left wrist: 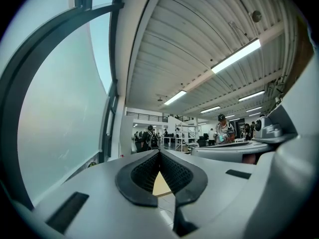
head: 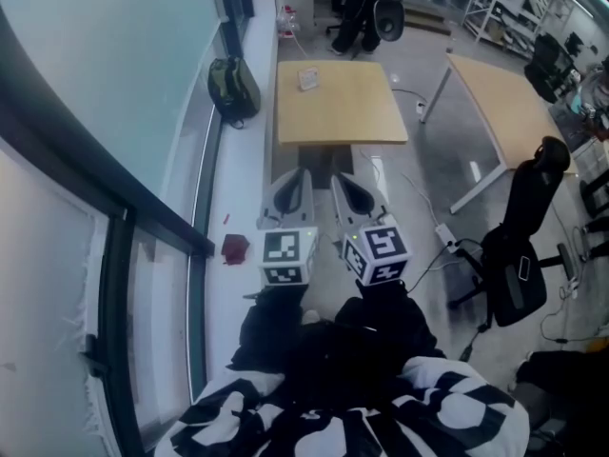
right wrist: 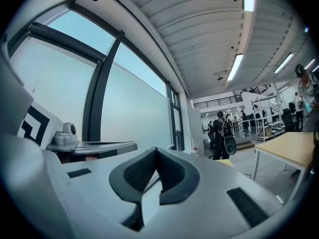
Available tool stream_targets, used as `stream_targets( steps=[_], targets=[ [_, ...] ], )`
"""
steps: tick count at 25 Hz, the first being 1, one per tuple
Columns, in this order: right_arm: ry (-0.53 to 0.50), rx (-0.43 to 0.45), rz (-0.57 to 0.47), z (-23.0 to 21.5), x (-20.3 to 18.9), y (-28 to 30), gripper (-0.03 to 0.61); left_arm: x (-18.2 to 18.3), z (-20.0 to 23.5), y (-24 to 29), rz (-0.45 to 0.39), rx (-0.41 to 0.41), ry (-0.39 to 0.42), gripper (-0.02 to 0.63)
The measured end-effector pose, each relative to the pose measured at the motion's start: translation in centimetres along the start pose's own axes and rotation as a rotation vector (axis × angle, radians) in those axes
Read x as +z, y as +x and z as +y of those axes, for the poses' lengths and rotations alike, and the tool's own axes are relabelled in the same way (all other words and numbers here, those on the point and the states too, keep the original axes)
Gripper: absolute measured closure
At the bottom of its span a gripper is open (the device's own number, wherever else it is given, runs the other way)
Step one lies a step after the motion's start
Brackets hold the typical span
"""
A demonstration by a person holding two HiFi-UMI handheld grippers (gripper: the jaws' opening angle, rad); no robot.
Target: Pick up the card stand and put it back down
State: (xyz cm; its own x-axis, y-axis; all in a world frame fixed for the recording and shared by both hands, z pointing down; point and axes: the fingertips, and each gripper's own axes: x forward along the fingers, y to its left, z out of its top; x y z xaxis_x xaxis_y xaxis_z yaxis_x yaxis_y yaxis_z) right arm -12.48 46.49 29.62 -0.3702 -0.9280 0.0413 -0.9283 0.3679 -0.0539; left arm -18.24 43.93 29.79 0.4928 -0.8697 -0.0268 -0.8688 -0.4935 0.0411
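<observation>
Head view: the small pale card stand sat on the square light-wood table, near its far left corner. An olive backpack lay left of that table and a black office chair stood to its right.

Left gripper view: the left gripper had its jaws pressed together, nothing in them.

Right gripper view: the right gripper was the same deal, closed up and empty.
</observation>
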Motion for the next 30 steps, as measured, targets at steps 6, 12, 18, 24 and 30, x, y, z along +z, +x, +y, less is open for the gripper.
stream_targets(
  steps=[6, 12, 18, 24, 30],
  targets=[
    [0.004, 0.036, 0.016, -0.3, -0.7, 1.6, 0.562, -0.9, 0.9, 1.8, 0.009, 0.012, -0.030, 0.611],
    [-0.007, 0.055, 0.024, -5.8, -1.1, 4.7, 0.561, -1.6, 0.4, 7.9, 0.016, 0.039, -0.041, 0.611],
    [-0.007, 0.041, -0.046, -17.6, 2.4, 8.1, 0.561, -1.7, -3.0, 18.6, 0.009, 0.057, -0.004, 0.611],
    [0.083, 0.092, -0.072, -25.9, 4.5, 11.2, 0.562, -1.6, -5.8, 25.0, 0.025, 0.100, 0.028, 0.611],
    [0.123, 0.180, -0.015, -27.5, 2.4, 14.3, 0.563, -2.3, -3.6, 28.8, 0.067, 0.187, 0.033, 0.611]
  ],
)
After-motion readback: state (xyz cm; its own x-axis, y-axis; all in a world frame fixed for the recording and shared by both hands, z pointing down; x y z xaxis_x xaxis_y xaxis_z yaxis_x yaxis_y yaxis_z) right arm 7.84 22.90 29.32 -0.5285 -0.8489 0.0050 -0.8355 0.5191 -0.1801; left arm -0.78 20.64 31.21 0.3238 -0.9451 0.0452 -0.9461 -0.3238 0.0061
